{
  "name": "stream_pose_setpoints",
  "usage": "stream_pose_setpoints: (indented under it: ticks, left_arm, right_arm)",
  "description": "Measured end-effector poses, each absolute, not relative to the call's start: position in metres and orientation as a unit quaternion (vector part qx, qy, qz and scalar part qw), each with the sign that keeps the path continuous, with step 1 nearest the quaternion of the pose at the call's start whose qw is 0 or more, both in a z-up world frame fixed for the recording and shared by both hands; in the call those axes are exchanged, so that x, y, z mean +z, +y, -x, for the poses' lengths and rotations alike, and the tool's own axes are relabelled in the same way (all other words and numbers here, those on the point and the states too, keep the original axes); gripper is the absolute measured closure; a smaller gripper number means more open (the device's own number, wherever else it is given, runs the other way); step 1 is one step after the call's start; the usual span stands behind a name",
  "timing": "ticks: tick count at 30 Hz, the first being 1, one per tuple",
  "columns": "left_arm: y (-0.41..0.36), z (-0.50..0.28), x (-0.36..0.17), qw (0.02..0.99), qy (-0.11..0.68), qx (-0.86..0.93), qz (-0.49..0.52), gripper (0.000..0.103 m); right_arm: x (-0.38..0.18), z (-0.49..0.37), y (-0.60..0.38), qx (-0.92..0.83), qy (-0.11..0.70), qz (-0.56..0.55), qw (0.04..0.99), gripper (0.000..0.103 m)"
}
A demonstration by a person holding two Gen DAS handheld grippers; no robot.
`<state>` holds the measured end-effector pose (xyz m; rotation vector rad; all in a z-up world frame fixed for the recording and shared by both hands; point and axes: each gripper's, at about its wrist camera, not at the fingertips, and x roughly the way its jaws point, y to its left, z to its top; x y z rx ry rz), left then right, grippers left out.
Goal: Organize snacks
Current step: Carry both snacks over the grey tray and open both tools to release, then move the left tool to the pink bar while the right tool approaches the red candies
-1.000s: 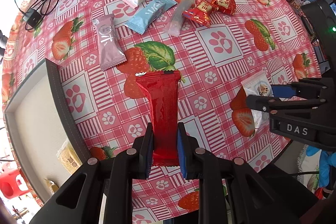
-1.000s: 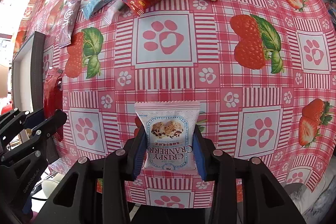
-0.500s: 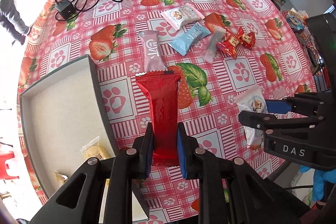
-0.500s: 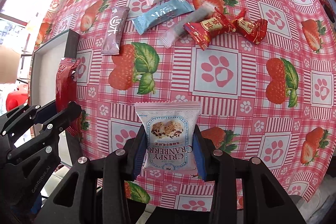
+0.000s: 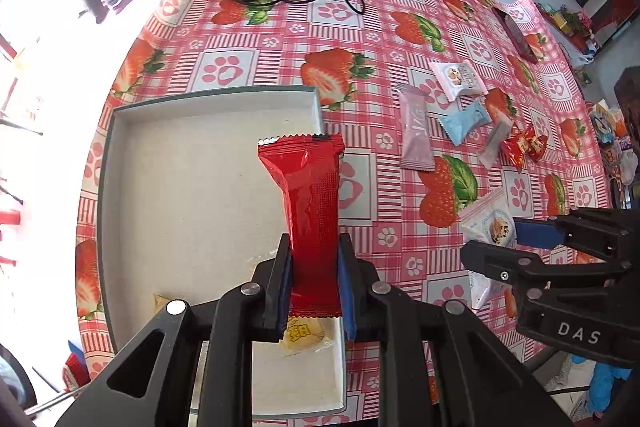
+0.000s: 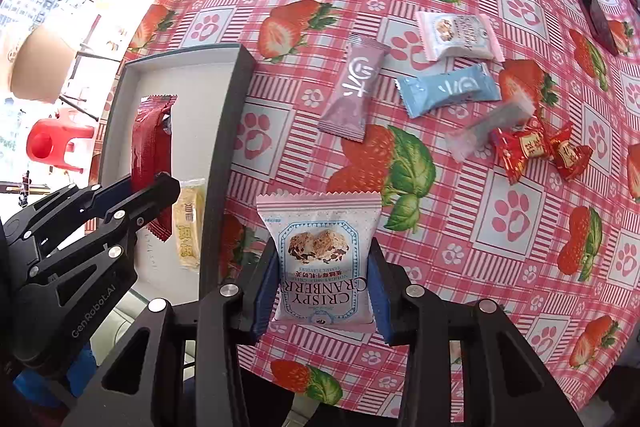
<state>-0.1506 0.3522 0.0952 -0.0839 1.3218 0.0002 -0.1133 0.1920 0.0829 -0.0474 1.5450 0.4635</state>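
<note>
Above tray [image 5: 112, 187], left gripper's [image 5: 314, 291] red packet [image 5: 310, 195].

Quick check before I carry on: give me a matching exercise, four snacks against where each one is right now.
Snacks:
1. glossy red foil snack bar
2. white Crispy Cranberry cookie packet
3. yellow wrapped pastry
4. mauve stick-shaped sachet

Places:
A. lying inside the grey shallow tray
B. lying loose on the strawberry tablecloth
C. clamped in the left tongs
D. clamped in the right tongs

Pairs: 1-C, 2-D, 3-A, 4-B
</note>
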Motion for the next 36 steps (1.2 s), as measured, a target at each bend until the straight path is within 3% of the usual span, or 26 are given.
stream_pose_setpoints:
  ticks: [20, 22, 23, 24, 25, 27, 36]
  left_arm:
    - [0.444, 0.196, 0.055, 0.746, 0.656, 0.093, 0.075, 0.080]
    - [0.444, 0.197, 0.054, 0.744, 0.658, 0.094, 0.070, 0.075]
    - [0.444, 0.198, 0.054, 0.742, 0.660, 0.095, 0.067, 0.064]
    - [0.444, 0.198, 0.053, 0.741, 0.662, 0.096, 0.064, 0.048]
    - [0.443, 0.198, 0.054, 0.740, 0.662, 0.098, 0.061, 0.041]
    - [0.440, 0.197, 0.056, 0.742, 0.661, 0.096, 0.056, 0.034]
    - [0.399, 0.175, 0.073, 0.749, 0.661, 0.039, 0.026, 0.030]
  right_arm:
    - [0.082, 0.118, 0.326, 0.309, 0.700, 0.040, 0.643, 0.061]
    - [0.079, 0.116, 0.328, 0.306, 0.703, 0.037, 0.641, 0.059]
    - [0.078, 0.115, 0.328, 0.304, 0.707, 0.033, 0.637, 0.059]
    - [0.075, 0.115, 0.326, 0.301, 0.713, 0.029, 0.633, 0.054]
    - [0.073, 0.114, 0.323, 0.295, 0.716, 0.025, 0.633, 0.032]
    - [0.071, 0.112, 0.312, 0.274, 0.716, 0.021, 0.642, 0.006]
    - [0.027, 0.102, 0.182, 0.114, 0.763, -0.080, 0.631, 0.005]
